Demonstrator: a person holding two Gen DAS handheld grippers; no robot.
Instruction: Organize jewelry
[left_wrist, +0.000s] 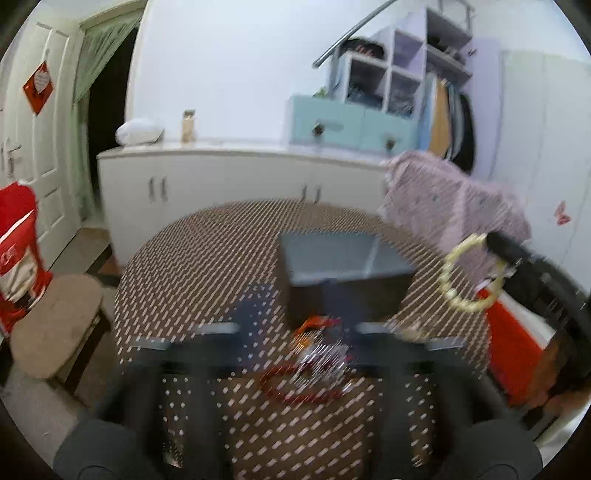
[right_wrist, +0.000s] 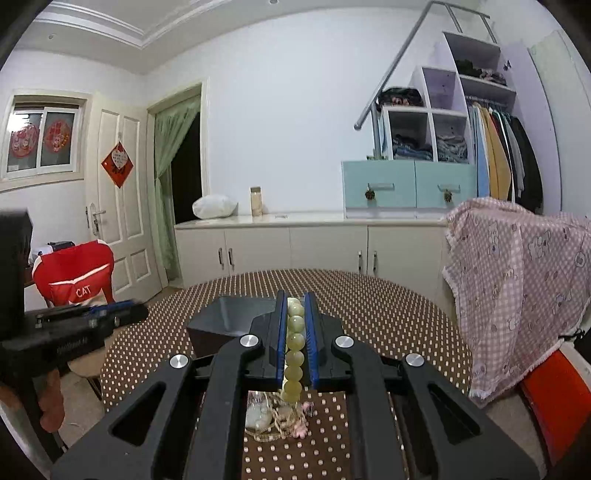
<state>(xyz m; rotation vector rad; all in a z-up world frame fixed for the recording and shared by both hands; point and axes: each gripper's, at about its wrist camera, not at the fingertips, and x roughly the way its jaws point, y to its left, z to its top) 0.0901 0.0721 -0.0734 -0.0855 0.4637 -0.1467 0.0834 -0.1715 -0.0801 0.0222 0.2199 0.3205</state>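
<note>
My right gripper (right_wrist: 296, 314) is shut on a pale green bead bracelet (right_wrist: 294, 343) and holds it above the table, near a dark open box (right_wrist: 229, 317). In the left wrist view that bracelet (left_wrist: 467, 275) hangs from the right gripper's fingertips (left_wrist: 502, 245), right of the box (left_wrist: 343, 266). My left gripper (left_wrist: 295, 328) is blurred and open, low over a dark red bead bracelet (left_wrist: 295, 391) and a silvery and orange heap of jewelry (left_wrist: 317, 347). A small pile of pale and pink jewelry (right_wrist: 277, 417) lies under the right gripper.
The round table has a brown dotted cloth (right_wrist: 388, 317). A pink patterned cloth (right_wrist: 517, 288) drapes a chair at the right. A chair with a red jacket (right_wrist: 74, 277) stands at the left. White cabinets (right_wrist: 295, 247) line the far wall.
</note>
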